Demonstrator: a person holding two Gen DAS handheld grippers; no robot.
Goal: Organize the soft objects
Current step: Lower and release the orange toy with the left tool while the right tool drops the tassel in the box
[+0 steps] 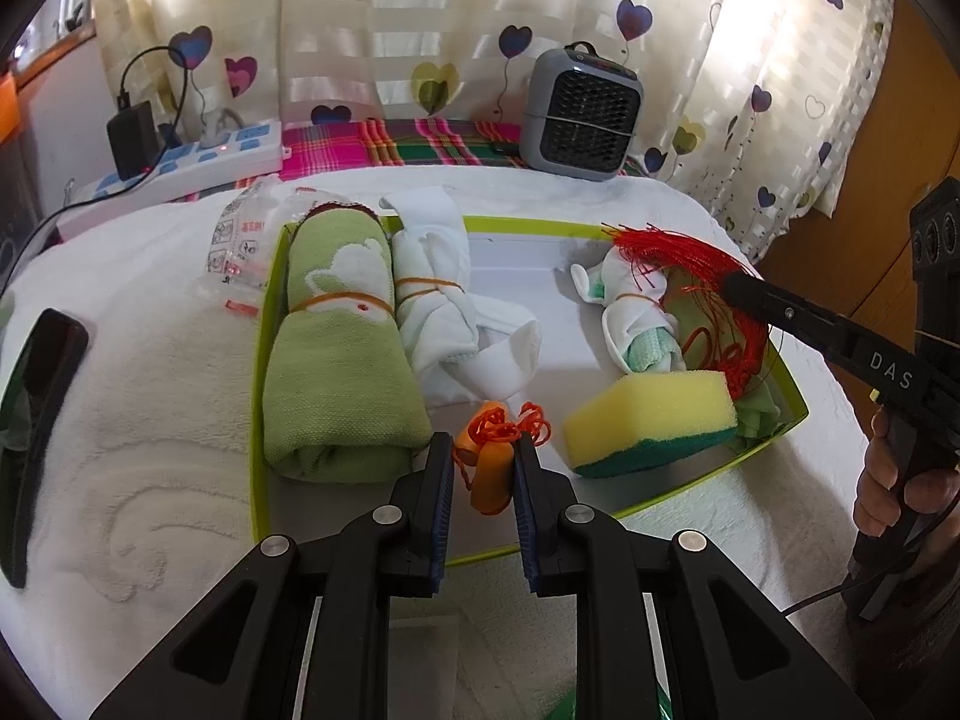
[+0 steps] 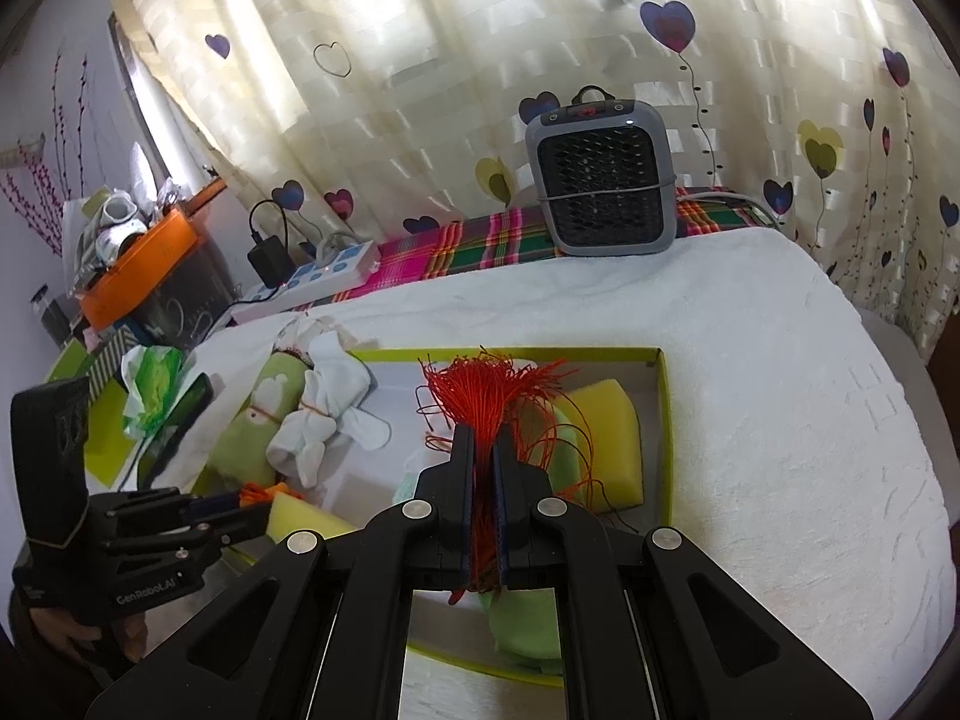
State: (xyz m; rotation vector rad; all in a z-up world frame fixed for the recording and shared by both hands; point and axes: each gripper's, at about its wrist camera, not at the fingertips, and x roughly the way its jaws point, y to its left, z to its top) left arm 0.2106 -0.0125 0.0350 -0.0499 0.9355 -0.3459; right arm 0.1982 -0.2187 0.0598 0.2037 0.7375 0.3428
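Left wrist view: left gripper (image 1: 480,450) pinching small orange foam piece with red cord (image 1: 491,471), low over near edge of lime-green shallow cardboard box (image 1: 774,360). Inside box: rolled green towel (image 1: 339,354) far left, yellow-green sponge (image 1: 651,420) right.

Right wrist view: right gripper (image 2: 483,441) pressed together on red thread tassel (image 2: 480,387), above box's right half, over sponge (image 2: 606,420).

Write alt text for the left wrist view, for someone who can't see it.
The left gripper pinches a small orange piece with a red cord over a green-rimmed box holding a rolled green towel, white cloth bundles and a yellow sponge. At right, the right gripper grips a red tassel.
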